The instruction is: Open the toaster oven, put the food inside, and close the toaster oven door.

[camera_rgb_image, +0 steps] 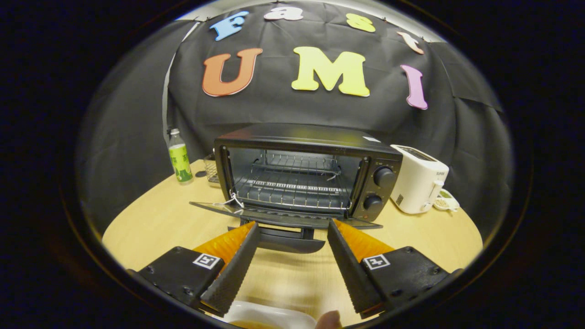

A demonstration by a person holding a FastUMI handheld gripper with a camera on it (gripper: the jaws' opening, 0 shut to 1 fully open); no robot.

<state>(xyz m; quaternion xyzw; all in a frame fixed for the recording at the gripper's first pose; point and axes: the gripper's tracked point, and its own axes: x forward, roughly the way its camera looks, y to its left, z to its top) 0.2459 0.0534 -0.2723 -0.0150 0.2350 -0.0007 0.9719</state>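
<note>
We have the wooden worktop (160,219) spread out ahead of us, and on its far middle stands the black toaster oven (306,171), its door (274,214) already swung down flat toward us so the wire rack (292,187) inside is bare and waiting. To the right of the oven, just beside it, sits a white pop-up toaster (418,183), with a small cup (445,201) tucked against its right side; to the left stand a green-labelled bottle (179,157) and, behind the oven's left corner, a small wire basket (210,170). Our gripper (292,224) points at the lowered door with its jaws spread wide and nothing between them, the tips stopping just short of the door's near edge. Very near us, below the fingers, lies the rim of a white plate (269,315) carrying something brownish that is most likely the food, too cropped for us to name; a fingertip (330,320) rests beside it. We judge the opening done and the loading still to come. The food looks light and probably soft, so we would close on it gently across its narrow sides, or take the stiff plate by its rim, minding that a glazed rim may slip. A white string (231,201) tied at the door's left offers a pull for closing.
</note>
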